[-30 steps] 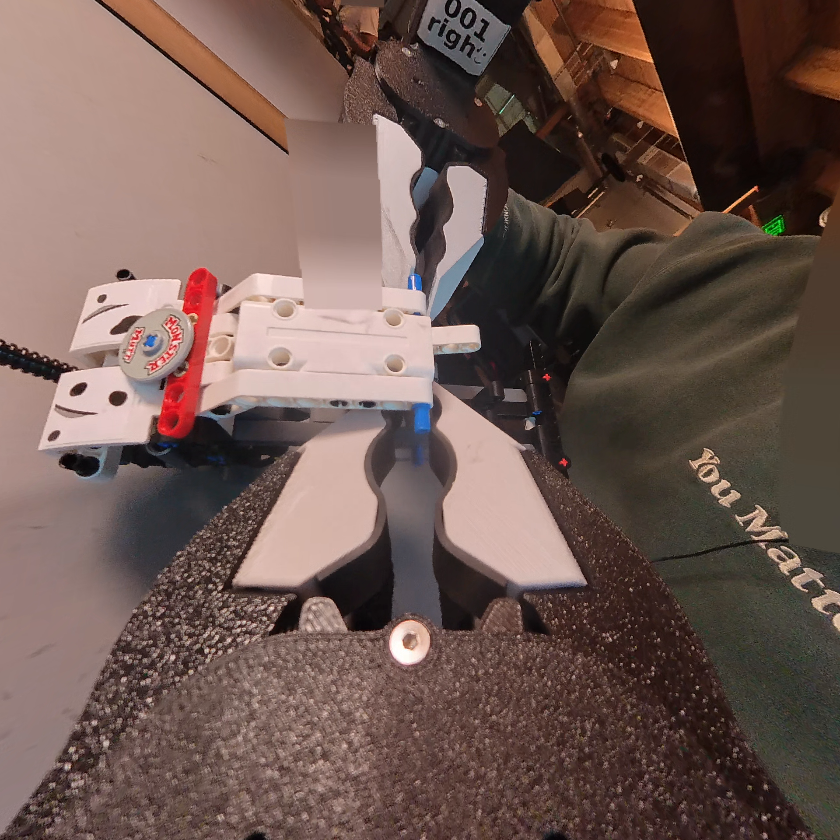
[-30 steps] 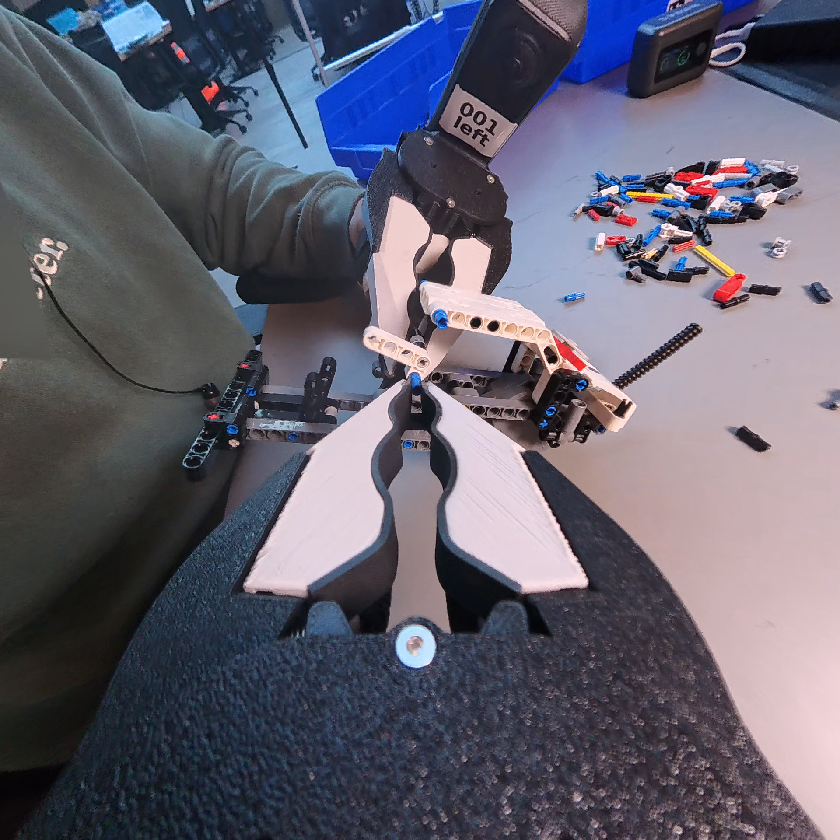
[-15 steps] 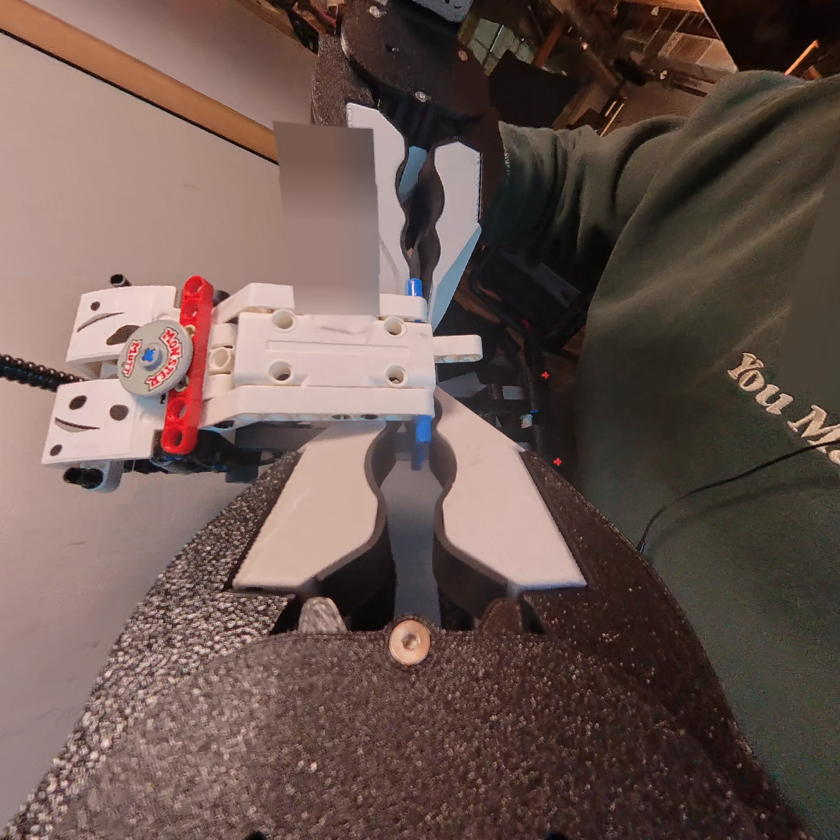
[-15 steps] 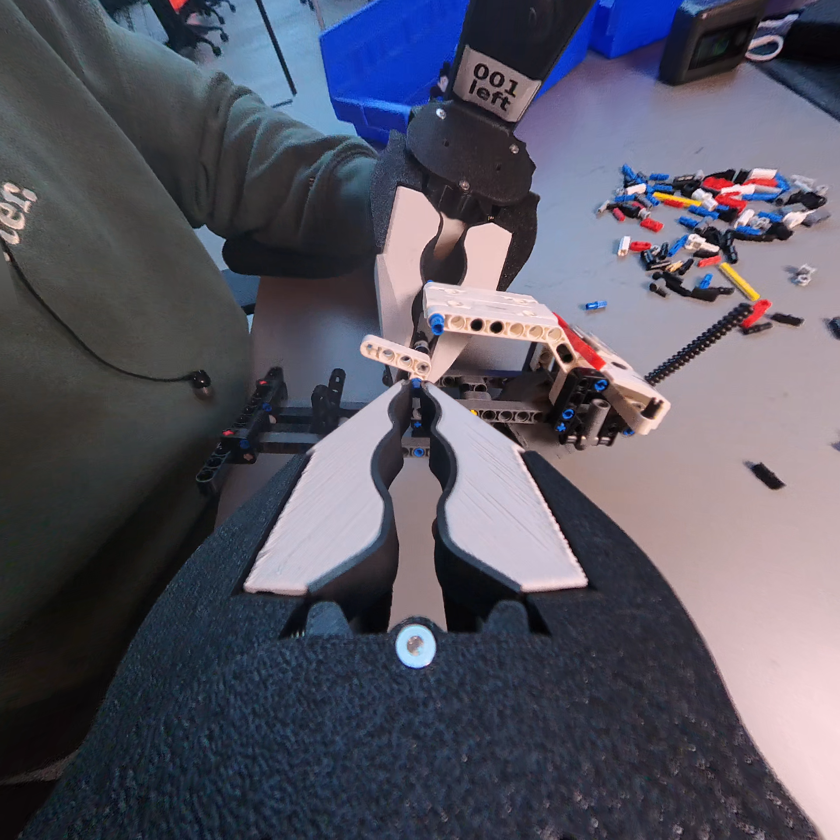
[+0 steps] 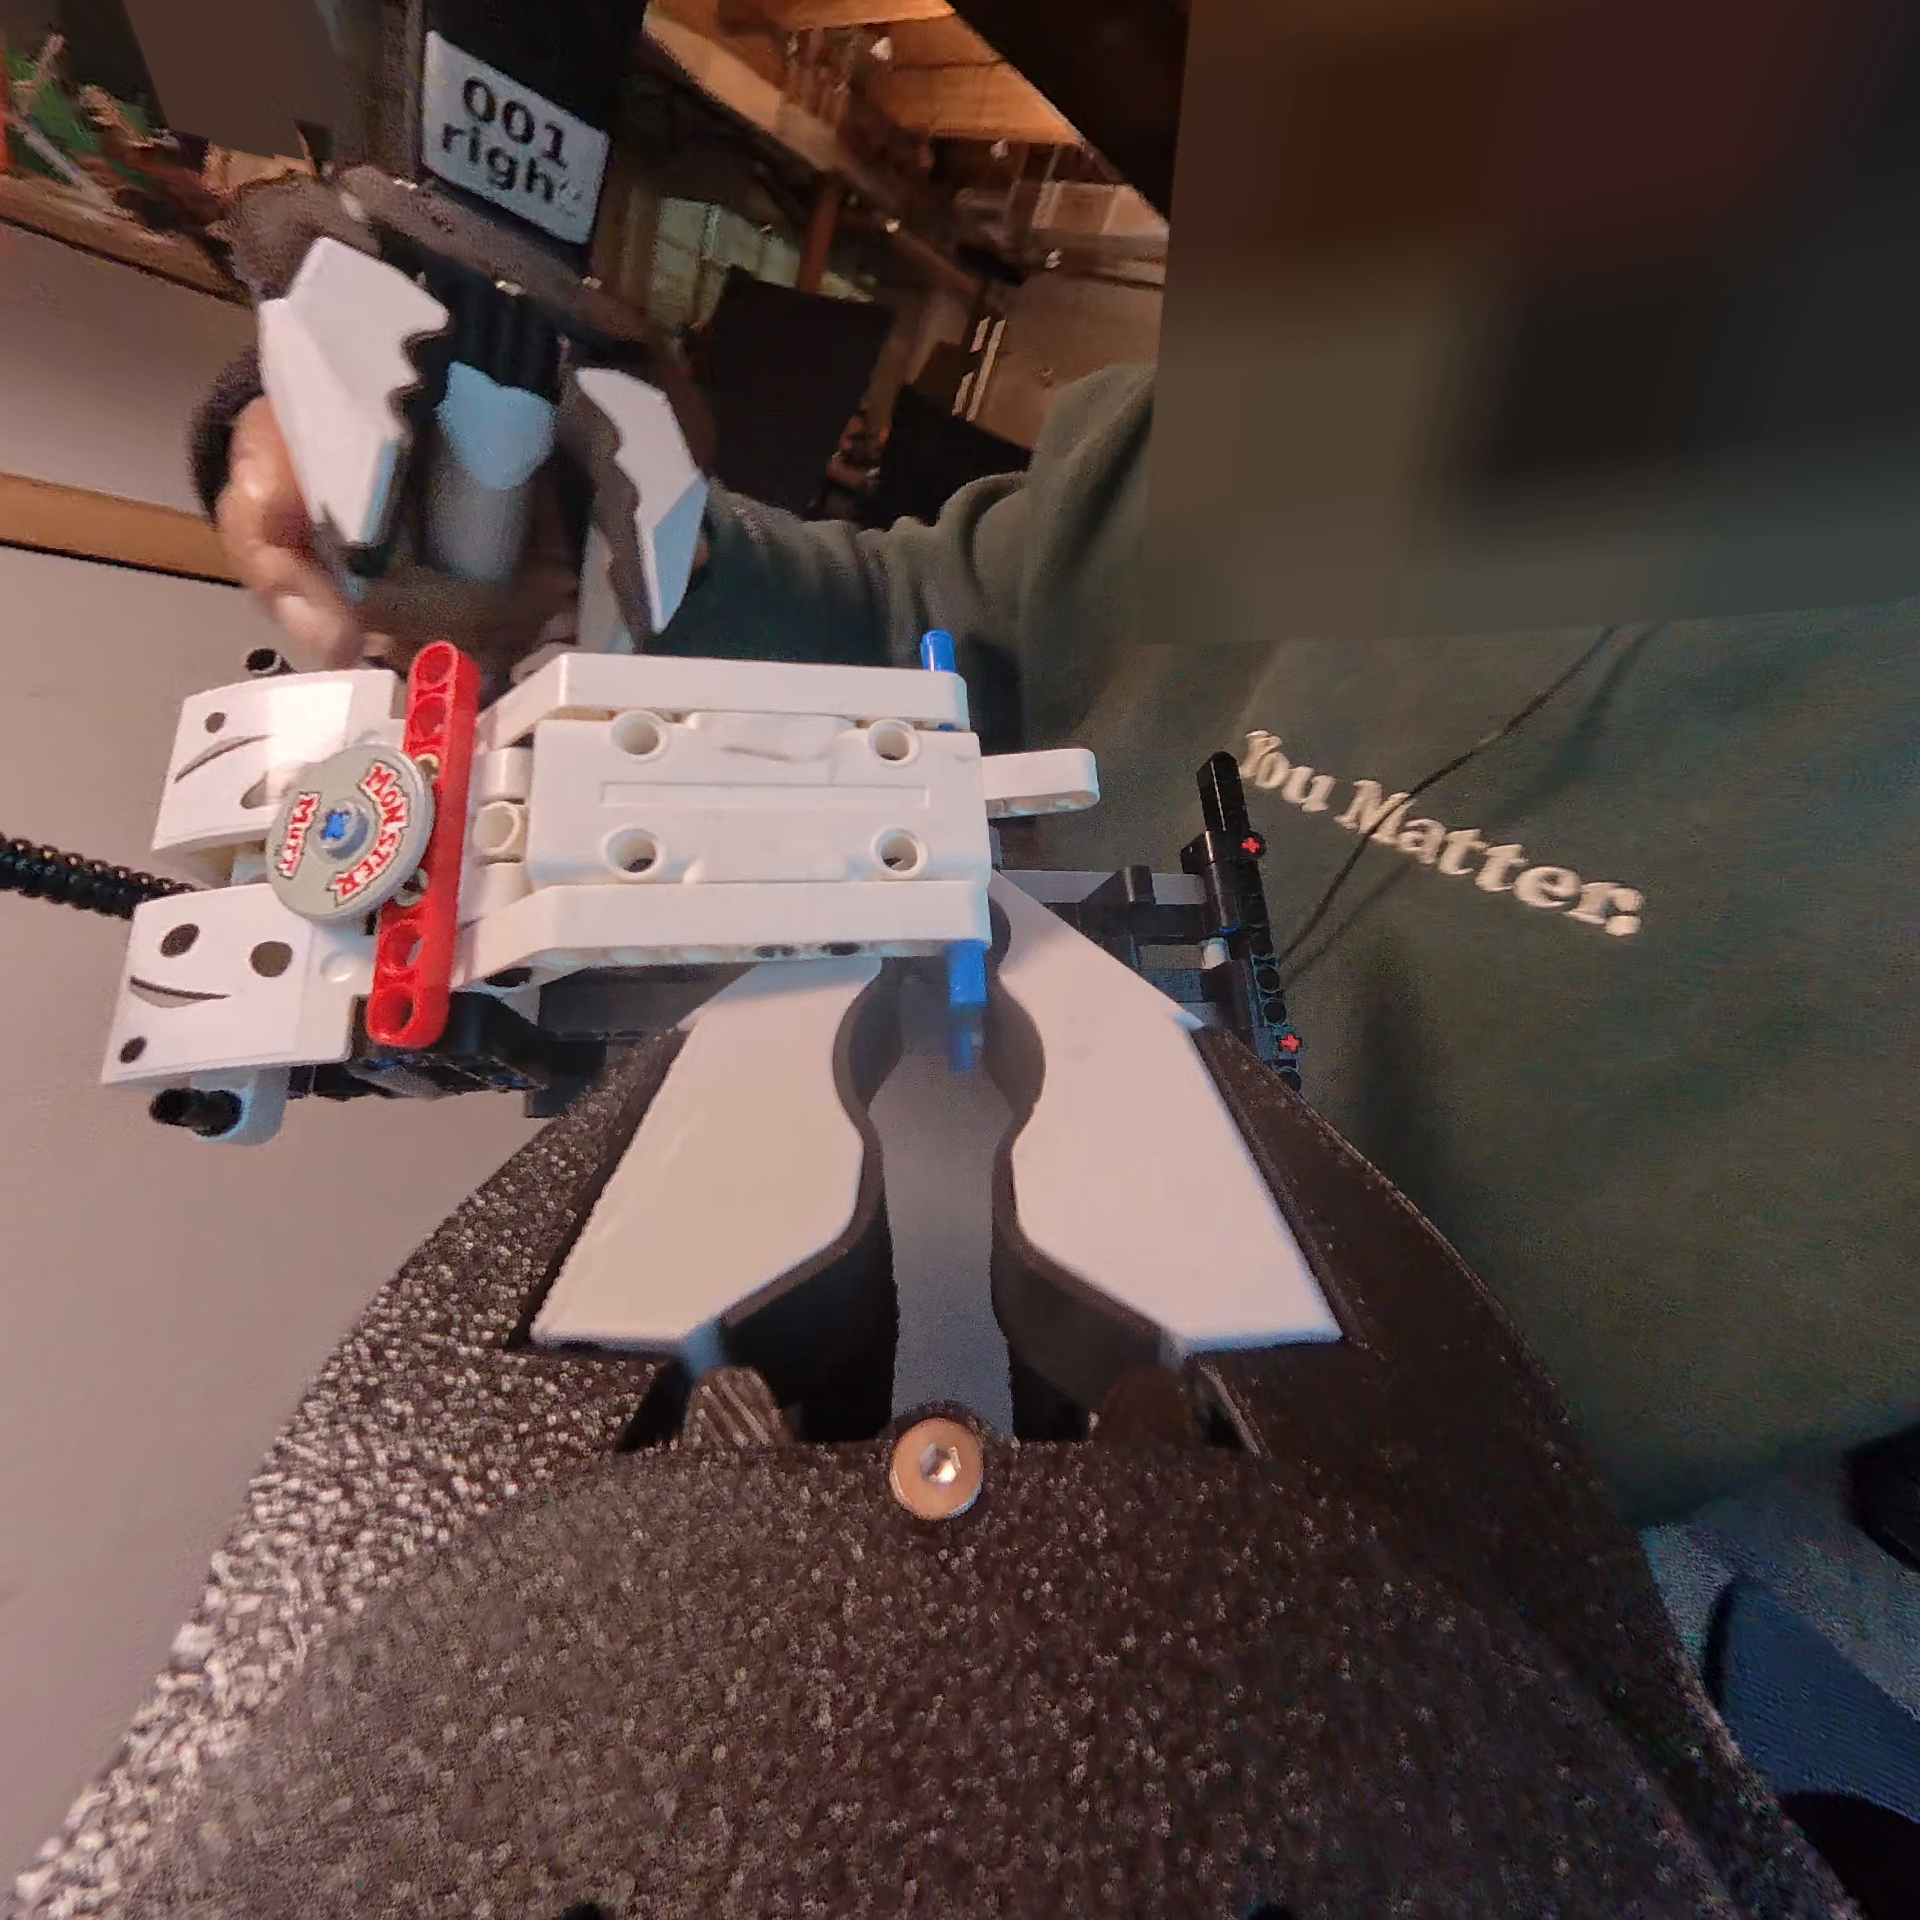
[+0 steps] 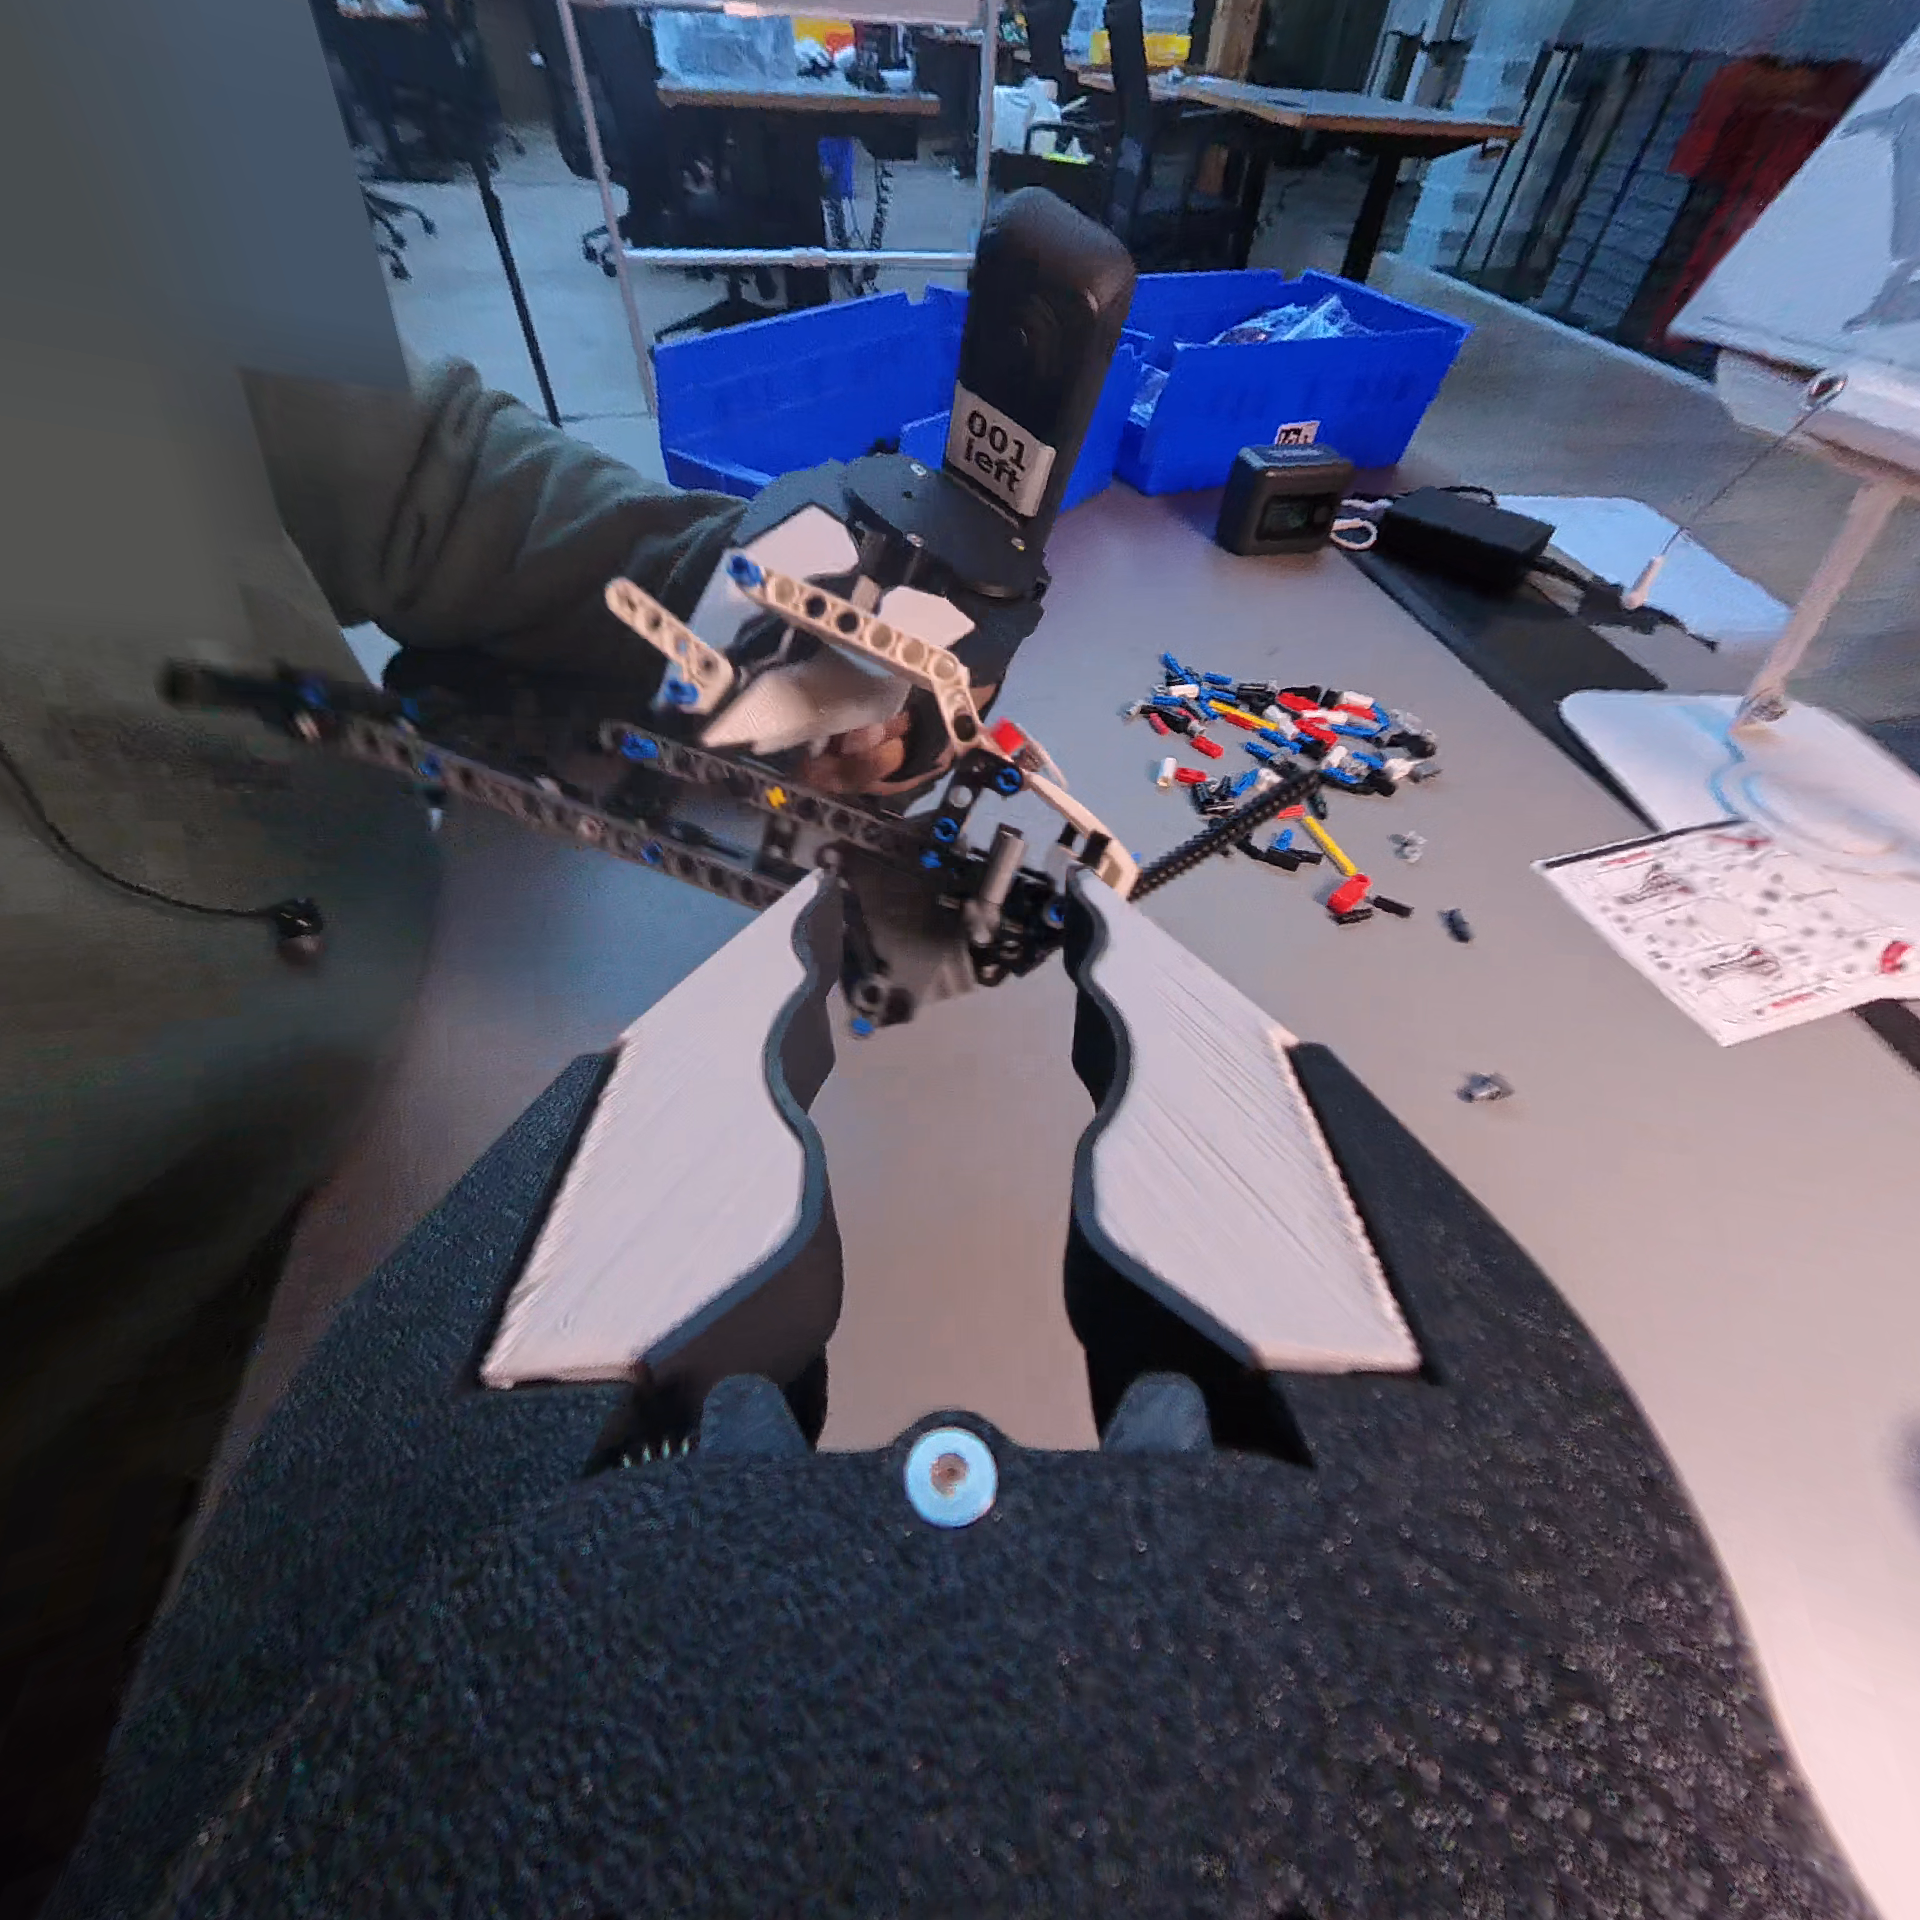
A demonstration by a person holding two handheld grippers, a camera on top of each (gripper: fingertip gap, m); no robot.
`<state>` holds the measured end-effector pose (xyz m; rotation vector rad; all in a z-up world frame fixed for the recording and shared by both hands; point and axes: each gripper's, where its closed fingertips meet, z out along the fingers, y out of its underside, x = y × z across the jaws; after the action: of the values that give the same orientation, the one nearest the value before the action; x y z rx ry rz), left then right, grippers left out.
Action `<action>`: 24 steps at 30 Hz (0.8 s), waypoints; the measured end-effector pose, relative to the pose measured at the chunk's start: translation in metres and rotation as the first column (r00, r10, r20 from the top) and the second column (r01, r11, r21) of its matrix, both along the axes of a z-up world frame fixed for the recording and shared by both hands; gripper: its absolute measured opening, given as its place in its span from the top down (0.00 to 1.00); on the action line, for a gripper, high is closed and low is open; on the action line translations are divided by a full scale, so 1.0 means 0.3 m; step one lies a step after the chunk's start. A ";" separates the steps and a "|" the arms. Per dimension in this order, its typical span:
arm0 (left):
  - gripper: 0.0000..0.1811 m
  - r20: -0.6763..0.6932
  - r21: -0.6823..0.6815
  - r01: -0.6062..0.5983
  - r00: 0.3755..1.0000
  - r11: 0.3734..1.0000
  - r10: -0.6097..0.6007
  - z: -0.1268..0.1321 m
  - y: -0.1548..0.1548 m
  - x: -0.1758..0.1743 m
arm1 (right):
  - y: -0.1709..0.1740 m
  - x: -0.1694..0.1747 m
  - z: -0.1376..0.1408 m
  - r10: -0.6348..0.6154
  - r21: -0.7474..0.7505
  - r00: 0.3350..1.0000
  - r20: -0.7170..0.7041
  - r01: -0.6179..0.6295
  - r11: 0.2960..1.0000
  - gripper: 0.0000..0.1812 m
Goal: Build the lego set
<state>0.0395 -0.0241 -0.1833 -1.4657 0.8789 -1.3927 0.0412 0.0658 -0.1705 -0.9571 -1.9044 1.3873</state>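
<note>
Left gripper holds the lego model above the counter; right gripper is off it.
Left fingers nearly closed, pinching the model's near edge by a blue pin. Right fingers spread wide, empty, tips beside the model's black front end. Loose parts pile far right.
</note>
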 end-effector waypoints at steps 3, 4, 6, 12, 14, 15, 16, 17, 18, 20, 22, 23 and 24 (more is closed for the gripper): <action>0.96 0.150 -0.027 0.147 0.979 0.989 -0.141 0.061 -0.059 -0.001 | -0.061 0.004 0.018 0.065 0.217 0.995 -0.072 -0.048 0.975 0.62; 0.95 0.191 -0.033 0.184 0.966 0.982 -0.175 0.074 -0.072 -0.003 | -0.086 0.006 0.020 0.091 0.302 0.994 -0.066 -0.067 0.951 0.57; 0.95 0.266 -0.037 0.264 0.932 0.964 -0.245 0.101 -0.095 -0.006 | -0.138 -0.005 0.021 0.137 0.460 0.988 -0.070 -0.090 0.883 0.49; 0.94 0.344 0.006 0.367 0.873 0.930 -0.347 0.153 -0.124 -0.001 | -0.263 -0.071 -0.042 0.206 0.587 0.978 -0.030 -0.150 0.796 0.46; 0.95 0.341 0.002 0.353 0.879 0.936 -0.332 0.152 -0.123 -0.016 | -0.250 -0.080 -0.032 0.182 0.581 0.983 -0.019 -0.137 0.802 0.50; 0.96 0.337 -0.021 0.330 0.891 0.944 -0.304 0.145 -0.109 -0.032 | -0.232 -0.088 -0.014 0.149 0.573 0.988 -0.031 -0.104 0.813 0.57; 0.93 0.328 -0.054 0.281 0.911 0.958 -0.249 0.133 -0.080 -0.053 | -0.202 -0.094 -0.016 0.107 0.594 0.994 -0.019 -0.075 0.801 0.58; 0.88 0.322 -0.096 0.210 0.931 0.973 -0.169 0.124 -0.039 -0.079 | -0.169 -0.099 -0.024 0.056 0.612 0.998 0.001 -0.045 0.790 0.58; 0.87 0.296 -0.143 0.144 0.950 0.979 -0.097 0.105 -0.004 -0.098 | -0.142 -0.103 -0.039 0.014 0.625 1.000 0.023 -0.025 0.780 0.58; 0.89 0.207 -0.178 0.066 0.978 0.982 -0.028 0.055 0.030 -0.108 | -0.123 -0.108 -0.082 -0.035 0.641 0.998 0.052 -0.006 0.768 0.58; 0.88 0.167 -0.192 0.035 0.986 0.981 -0.003 0.031 0.044 -0.110 | -0.105 -0.111 -0.111 -0.090 0.657 0.994 0.060 0.028 0.753 0.58; 0.86 0.144 -0.209 0.010 0.989 0.978 0.020 0.020 0.057 -0.118 | -0.097 -0.112 -0.113 -0.122 0.649 0.991 0.056 0.056 0.759 0.58; 0.84 0.126 -0.225 -0.026 0.990 0.974 0.056 0.012 0.073 -0.134 | -0.087 -0.115 -0.110 -0.160 0.635 0.986 0.045 0.095 0.767 0.58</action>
<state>-0.0006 -0.0022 -0.1796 -1.5288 0.6211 -1.5781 0.0068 0.0396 -0.2035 -0.7919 -2.1170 0.5381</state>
